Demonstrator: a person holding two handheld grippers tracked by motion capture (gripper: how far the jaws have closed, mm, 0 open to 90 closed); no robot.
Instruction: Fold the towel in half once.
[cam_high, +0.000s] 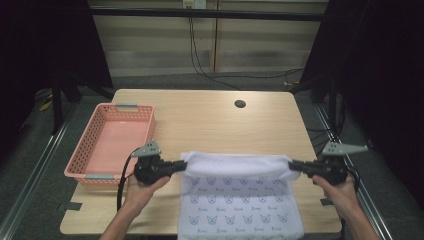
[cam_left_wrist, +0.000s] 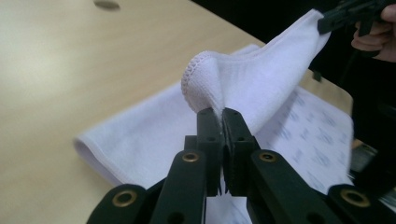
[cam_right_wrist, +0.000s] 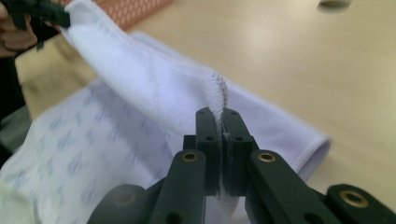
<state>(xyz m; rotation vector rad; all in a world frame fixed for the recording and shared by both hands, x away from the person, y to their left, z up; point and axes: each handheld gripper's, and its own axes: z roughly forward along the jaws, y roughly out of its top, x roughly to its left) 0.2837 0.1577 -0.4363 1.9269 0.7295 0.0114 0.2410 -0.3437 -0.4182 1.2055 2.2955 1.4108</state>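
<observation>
Stretching across the lower middle of the high view, the towel (cam_high: 240, 200) lies with its folded-over edge running left to right between the left gripper (cam_high: 181, 164) and right gripper (cam_high: 295, 165), each clamped on one corner. Beyond them, at the left, sits the pink basket (cam_high: 80, 170), nearer the left gripper.

Towel (cam_high: 240, 200): soft matt terry cloth, stitched hem, printed underside. Table (cam_high: 210, 115): smooth pale wood laminate. Basket (cam_high: 95, 145): perforated pink plastic. Gripper jaws were matt black plastic.
</observation>
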